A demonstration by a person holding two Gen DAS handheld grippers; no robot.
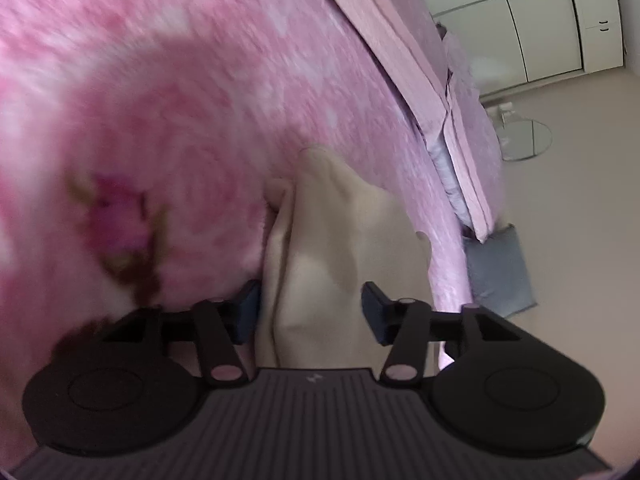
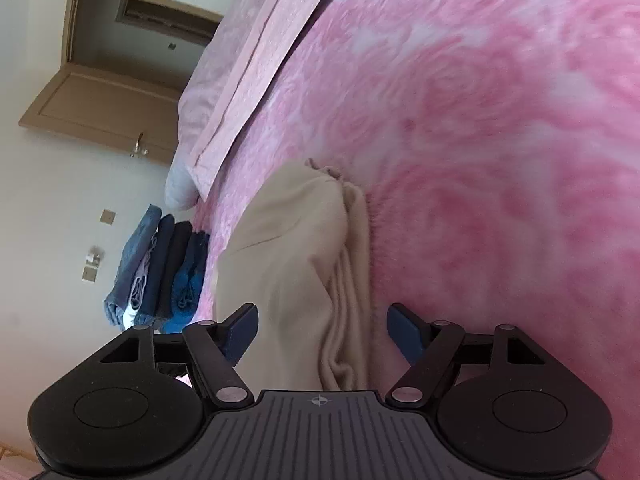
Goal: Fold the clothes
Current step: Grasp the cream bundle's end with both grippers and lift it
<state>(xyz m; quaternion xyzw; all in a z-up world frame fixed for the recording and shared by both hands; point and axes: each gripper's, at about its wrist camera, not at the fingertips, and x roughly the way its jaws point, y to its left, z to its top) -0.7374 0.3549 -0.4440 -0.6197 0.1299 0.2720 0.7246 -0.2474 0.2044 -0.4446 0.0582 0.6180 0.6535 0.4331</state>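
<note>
A beige garment lies folded into a long narrow bundle on a pink flowered blanket. My left gripper stands over its near end, jaws apart, with the cloth running between the blue pads; I see no pinch in the fabric. The right wrist view shows the same beige garment on the pink blanket, layered edges on its right side. My right gripper is open wide around its near end, with a gap showing at the right pad.
Pink pillows lie along the bed's edge, a grey-blue cushion below them and white cupboards behind. A stack of folded blue clothes sits at the bed's side, near a pink pillow and a brown door.
</note>
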